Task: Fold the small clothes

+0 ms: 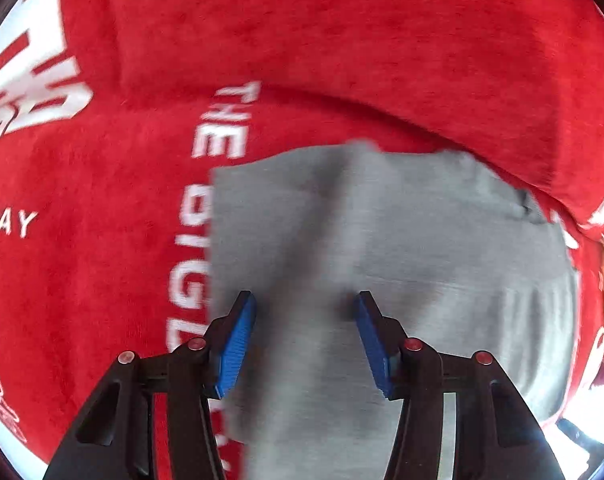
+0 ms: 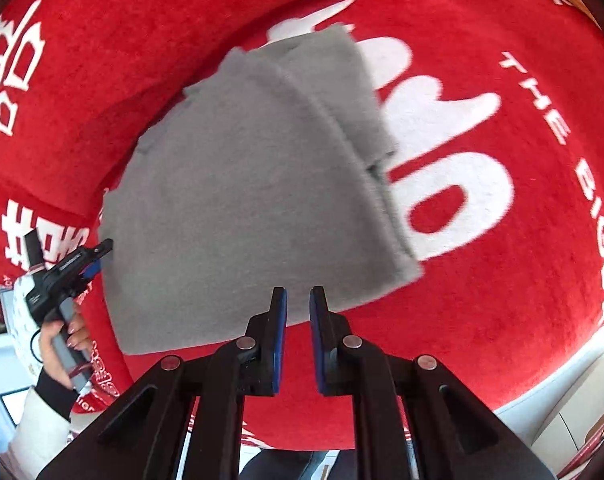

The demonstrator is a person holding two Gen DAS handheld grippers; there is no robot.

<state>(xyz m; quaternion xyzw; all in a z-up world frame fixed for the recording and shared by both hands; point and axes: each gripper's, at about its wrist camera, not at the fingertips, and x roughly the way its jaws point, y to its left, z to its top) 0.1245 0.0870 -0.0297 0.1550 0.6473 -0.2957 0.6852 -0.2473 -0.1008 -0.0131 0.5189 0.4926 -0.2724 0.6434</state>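
Below, the left gripper (image 1: 306, 308) is hovering with its blue pads (image 1: 237, 344) standing apart over the grey garment (image 1: 402, 280); no cloth is lying between them, so nothing is being gripped. The right gripper (image 2: 297, 300) is showing its pads drawn nearly together, with only a thin gap and nothing visibly pinched, its tips sitting just at the garment's near edge. That garment (image 2: 237, 200) is lying already folded over itself, one layer lapping another, on the red blanket (image 2: 482, 280) printed with white lettering. At the left of the right wrist view, a hand (image 2: 59, 344) in a dark cuff and white sleeve is holding the left tool's grip.

Risk, as a judgement: the left pads, if closing from this height, are likely to catch only the top layer or miss the edge, dragging the fold askew; the plush blanket may also snag and bunch the cloth.

Motion blur is softening the left view. The garment's type, its far corners and its underlying layers are staying unreadable.
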